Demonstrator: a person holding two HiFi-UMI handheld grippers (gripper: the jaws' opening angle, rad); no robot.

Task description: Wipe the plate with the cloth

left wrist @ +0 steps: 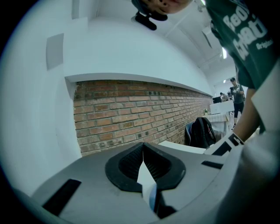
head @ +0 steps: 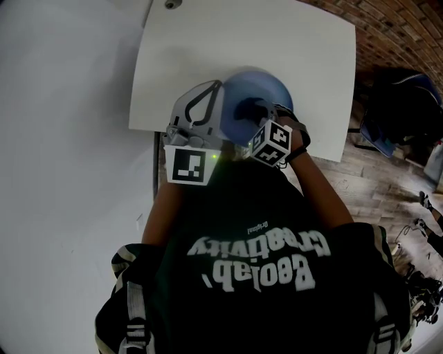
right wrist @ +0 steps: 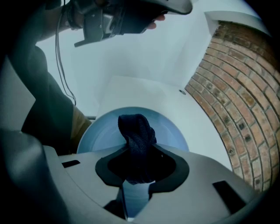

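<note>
A round blue plate (head: 266,88) is held up above the near edge of the white table (head: 208,48). My left gripper (head: 220,104) is shut on the plate's left rim; in the left gripper view that rim (left wrist: 148,183) shows edge-on as a thin pale strip between the shut jaws of the left gripper (left wrist: 144,171). A dark blue cloth (right wrist: 136,133) is bunched in my right gripper (right wrist: 138,168), which is shut on it. The cloth (head: 249,110) lies against the plate's face (right wrist: 103,131), near its middle. In the head view my right gripper (head: 257,123) sits just below the plate.
A brick wall (right wrist: 238,100) runs along the table's far right side. A dark backpack (head: 401,104) rests on a chair on the wooden floor to the right. A small round fitting (head: 170,4) sits at the table's far edge. The person's body fills the lower head view.
</note>
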